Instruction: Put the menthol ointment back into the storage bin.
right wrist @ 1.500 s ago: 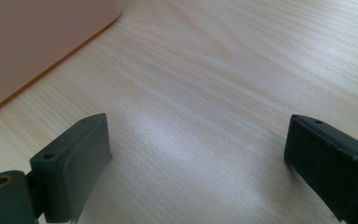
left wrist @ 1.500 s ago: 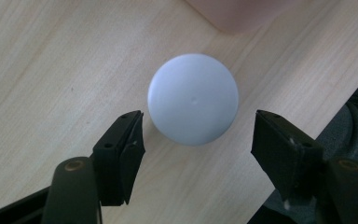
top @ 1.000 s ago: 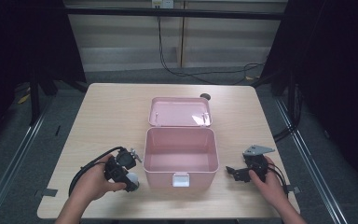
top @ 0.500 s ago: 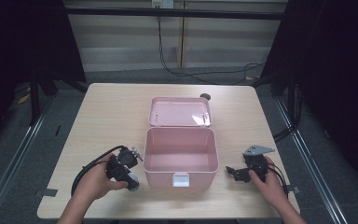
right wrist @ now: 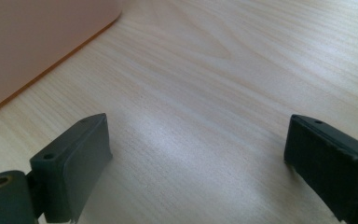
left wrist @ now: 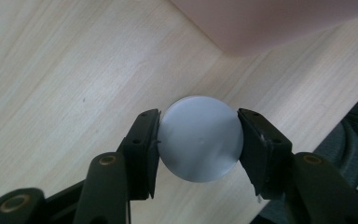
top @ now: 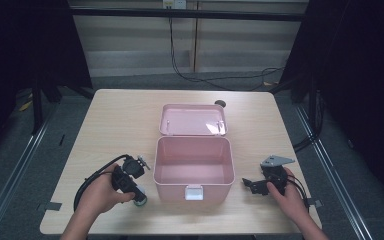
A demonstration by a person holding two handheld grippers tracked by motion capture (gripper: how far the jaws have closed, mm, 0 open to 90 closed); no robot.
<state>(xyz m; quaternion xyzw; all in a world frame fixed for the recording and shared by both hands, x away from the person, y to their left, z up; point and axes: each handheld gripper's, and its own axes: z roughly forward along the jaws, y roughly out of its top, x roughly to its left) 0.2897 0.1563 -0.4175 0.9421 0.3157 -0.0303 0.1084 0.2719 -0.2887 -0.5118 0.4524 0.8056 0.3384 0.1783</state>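
1. Since the left tool [left wrist: 198, 140] has just been closing and now clamps the grey round lid [left wrist: 200, 138] on the bench [top: 130, 125] just left of the pink box [top: 192, 167], lift straight up.
2. Carry it over the box rim; avoid clipping it.
3. Right tool [right wrist: 196, 158] stays wide, empty, parked.

Grey round-topped object [left wrist: 199, 138] beside the pink box [top: 192, 167].

My left gripper [left wrist: 198, 140] has just been closing its jaws on this object, and both pads now press its sides. It shows a flat, circular, pale grey top, smooth and matt, facing up toward me. In the high view its lower part looks greenish [top: 140, 201]. It sits by the box's near left corner, just beside it and apart from its wall.
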